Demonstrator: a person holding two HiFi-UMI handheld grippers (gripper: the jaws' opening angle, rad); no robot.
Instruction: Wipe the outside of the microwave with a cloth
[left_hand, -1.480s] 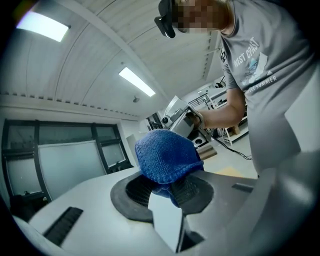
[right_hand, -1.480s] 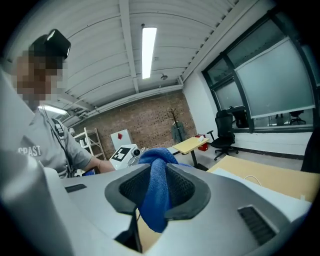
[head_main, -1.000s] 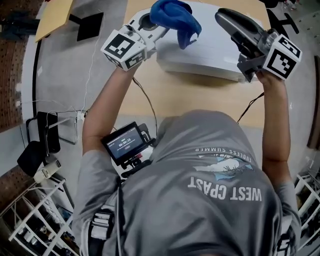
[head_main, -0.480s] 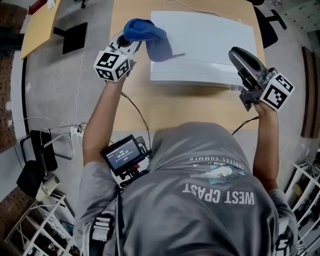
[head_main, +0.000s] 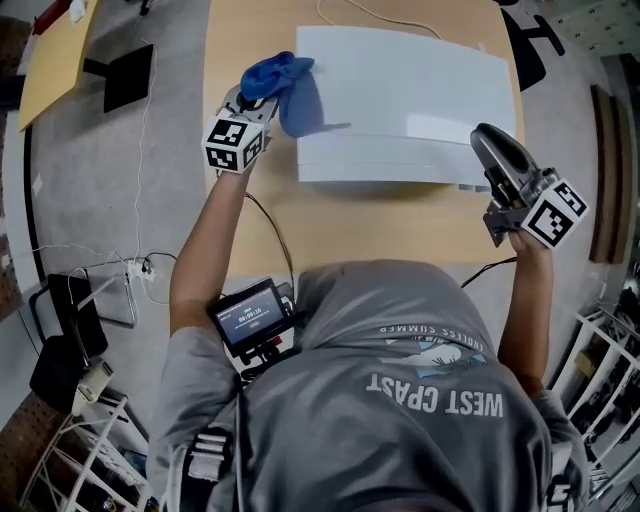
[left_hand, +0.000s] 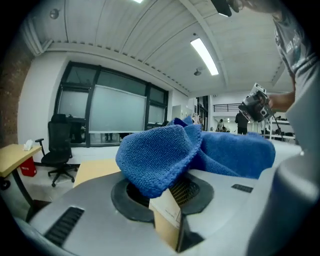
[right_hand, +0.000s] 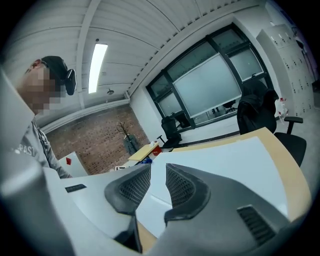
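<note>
Your left gripper (head_main: 258, 98) is clenched on the blue cloth (head_main: 287, 82). Its own view shows a fold of the fabric pinched between the pads, with the rest bunched above and beyond them.

In the head view the cloth sits at the left edge of the white microwave (head_main: 410, 95), which stands on the wooden surface (head_main: 350, 215). The loose end overlaps the top panel near its far left corner. Whether the cloth presses on the casing or only hangs against it cannot be told from these views.

Your right gripper (head_main: 490, 143) is at the microwave's near right corner. Its jaws stand a little apart with nothing between them, and only the white casing shows through the gap. Whether it touches the casing cannot be told.

Assessment: the cloth is in hand and brought to the appliance, so the preparation is done. No panel shows any sign of being wiped, though a clean white casing would show little. I judge the wiping to be at or near its start, with the top, both sides and the front remaining.
</note>
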